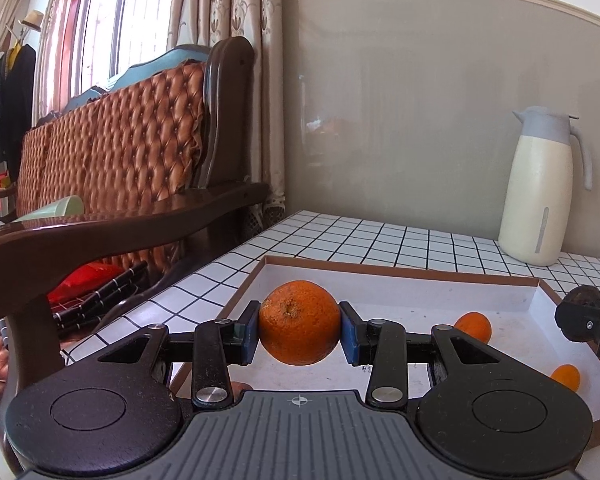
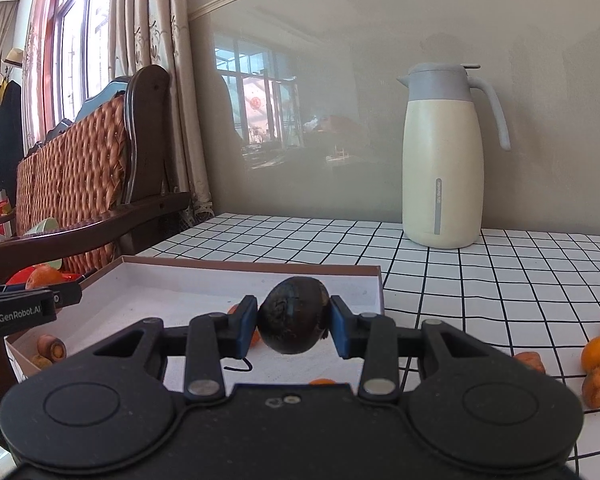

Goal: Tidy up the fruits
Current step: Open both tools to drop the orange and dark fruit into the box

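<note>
While both grippers hung over the shallow box [image 1: 540, 292], each was clamped on a fruit: the left gripper [image 1: 299, 330] pinched an orange [image 1: 299, 322] between its blue pads, and the right gripper [image 2: 292, 324] pinched a dark, wrinkled fruit [image 2: 293, 320] the same way. Both fruits were held off the box floor, above its white inside.

The risk, as I judged it, lay in the letting go. Both fruits were round, so if released from that height they could bounce or roll across the smooth floor and knock the small oranges already lying there. The two grippers were also close together above the same box, so a careless sideways move could bump one against the other and jar a fruit loose.

By count: two grippers, two held fruits, one box, one cream jug [image 2: 444, 152] by the wall. The left view showed two small oranges [image 1: 474, 325] in the box. On the checked table [image 2: 480, 280] at the right, four orange-coloured pieces [image 2: 598, 352] showed; other bits in the box were too hidden to count.
</note>
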Demonstrator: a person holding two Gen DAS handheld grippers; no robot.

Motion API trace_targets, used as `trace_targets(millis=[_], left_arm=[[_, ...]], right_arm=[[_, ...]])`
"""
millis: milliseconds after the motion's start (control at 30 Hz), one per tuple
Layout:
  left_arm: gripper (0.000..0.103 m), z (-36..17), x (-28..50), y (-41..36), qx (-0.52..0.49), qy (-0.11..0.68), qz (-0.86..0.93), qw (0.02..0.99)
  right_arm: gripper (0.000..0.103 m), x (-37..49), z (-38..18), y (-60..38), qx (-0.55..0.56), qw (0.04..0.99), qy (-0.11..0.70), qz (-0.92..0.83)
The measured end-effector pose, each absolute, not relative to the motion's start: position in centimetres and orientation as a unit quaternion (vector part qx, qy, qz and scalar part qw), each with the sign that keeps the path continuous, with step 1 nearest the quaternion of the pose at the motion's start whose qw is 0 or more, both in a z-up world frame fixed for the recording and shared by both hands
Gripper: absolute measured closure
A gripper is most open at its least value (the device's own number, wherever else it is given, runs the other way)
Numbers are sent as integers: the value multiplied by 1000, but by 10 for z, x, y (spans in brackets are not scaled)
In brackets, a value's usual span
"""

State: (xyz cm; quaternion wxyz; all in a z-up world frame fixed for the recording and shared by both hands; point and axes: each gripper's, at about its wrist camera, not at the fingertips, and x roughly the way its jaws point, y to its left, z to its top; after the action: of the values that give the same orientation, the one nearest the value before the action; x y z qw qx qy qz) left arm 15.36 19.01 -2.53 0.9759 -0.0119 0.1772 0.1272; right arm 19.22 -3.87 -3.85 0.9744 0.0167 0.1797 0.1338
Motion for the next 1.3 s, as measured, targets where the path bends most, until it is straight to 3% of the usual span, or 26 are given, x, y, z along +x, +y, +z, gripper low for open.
trace_targets(millis=[300, 333, 367, 433, 467, 500, 567, 933, 1300], left_arm=[[62, -28, 172, 193, -7, 178, 127, 976], [62, -28, 173, 193, -9, 176, 130, 976], [60, -28, 174, 193, -8, 175, 134, 975], [15, -27, 176, 194, -8, 171, 141, 975], [0, -25, 174, 194, -4, 159, 155, 975], [0, -22, 171, 192, 3, 146, 157, 977], [0, -13, 166, 189, 15, 130, 157, 979], [0, 23, 124, 172, 73, 72, 194, 976], [0, 21, 94, 148, 63, 94, 166, 980]], right_arm=[[71, 207, -43, -39, 13, 975, 192, 108], [67, 207, -43, -40, 12, 976, 194, 103], [48, 207, -43, -40, 12, 977, 189, 101], [18, 201, -39, -40, 9, 983, 165, 85], [19, 196, -35, -41, 9, 986, 145, 77], [18, 192, -31, -42, 9, 989, 130, 76], [5, 186, -23, -45, 10, 992, 106, 72], [6, 168, -6, -65, 43, 992, 65, 101], [6, 148, -2, -70, 20, 988, 58, 142]])
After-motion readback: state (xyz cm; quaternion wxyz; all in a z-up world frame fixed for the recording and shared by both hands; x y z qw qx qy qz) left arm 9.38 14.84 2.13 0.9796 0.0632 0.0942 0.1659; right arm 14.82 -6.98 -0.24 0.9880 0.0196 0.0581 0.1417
